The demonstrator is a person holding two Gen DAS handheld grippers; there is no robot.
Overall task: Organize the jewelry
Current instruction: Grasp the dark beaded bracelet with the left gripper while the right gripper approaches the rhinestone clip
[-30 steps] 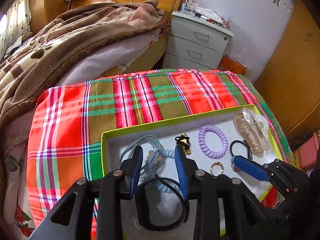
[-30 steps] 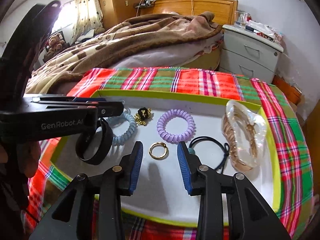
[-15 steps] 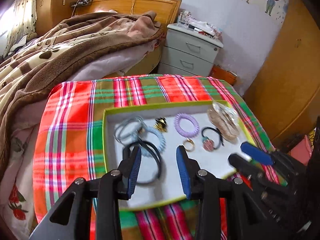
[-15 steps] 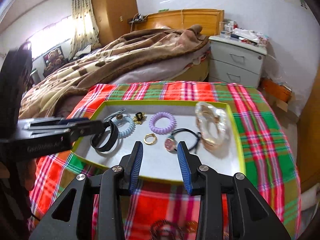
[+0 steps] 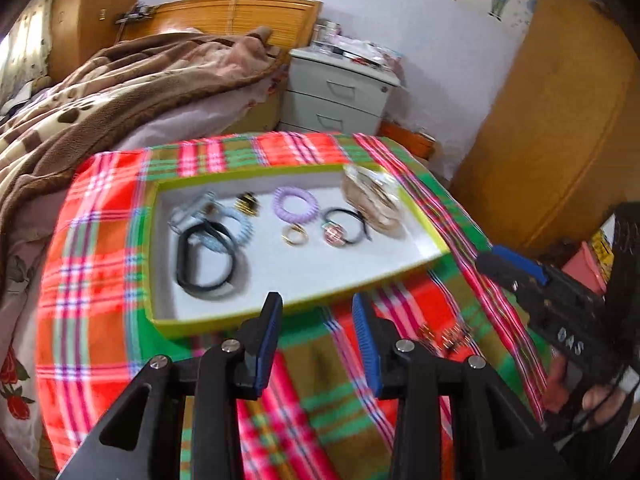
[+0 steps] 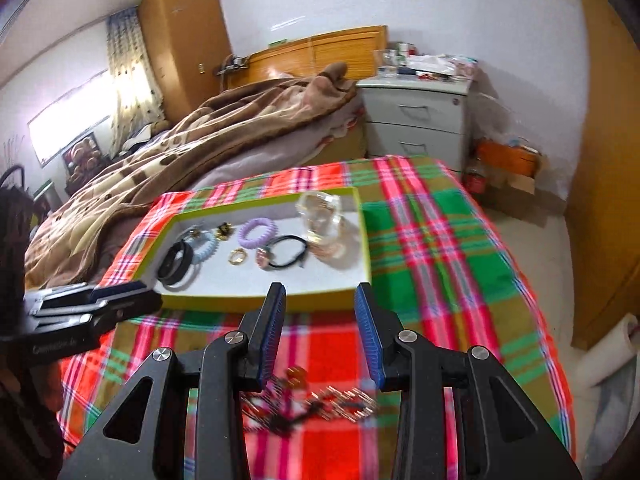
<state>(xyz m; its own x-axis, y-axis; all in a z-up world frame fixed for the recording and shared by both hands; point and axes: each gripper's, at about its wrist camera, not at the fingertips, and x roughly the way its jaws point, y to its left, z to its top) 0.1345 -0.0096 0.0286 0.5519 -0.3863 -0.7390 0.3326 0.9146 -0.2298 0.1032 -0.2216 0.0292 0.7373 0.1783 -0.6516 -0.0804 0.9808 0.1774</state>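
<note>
The left gripper (image 5: 318, 322) has its jaws spread, with nothing between the blue pads; through the gap only the plaid cloth (image 5: 92, 280) shows. Just above the fingertips, in the middle of the left wrist frame, runs the near rim of the shallow green-edged tray (image 5: 256, 312). Inside it, up and left of the jaws, lies the black band (image 5: 186, 256), overlapping a pale blue coil tie (image 5: 244, 232). Straight above the jaws are a gold ring (image 5: 294, 236) and a lilac coil tie (image 5: 295, 204); to the upper right, a black hair tie with a charm (image 5: 340, 232) and a clear hair claw (image 5: 374, 200). At the lower right of the jaws, a few small gold pieces (image 5: 448, 336) sit on the cloth, outside the tray.

The right gripper (image 6: 320, 328) is likewise spread and empty. Below its fingertips, at the bottom centre of the right wrist frame, a blurred heap of loose jewelry (image 6: 320, 398) lies on the cloth between the finger arms. The tray sits above the jaws, mid-frame. At the left edge, the left gripper reaches in beside the tray's near corner.
</note>
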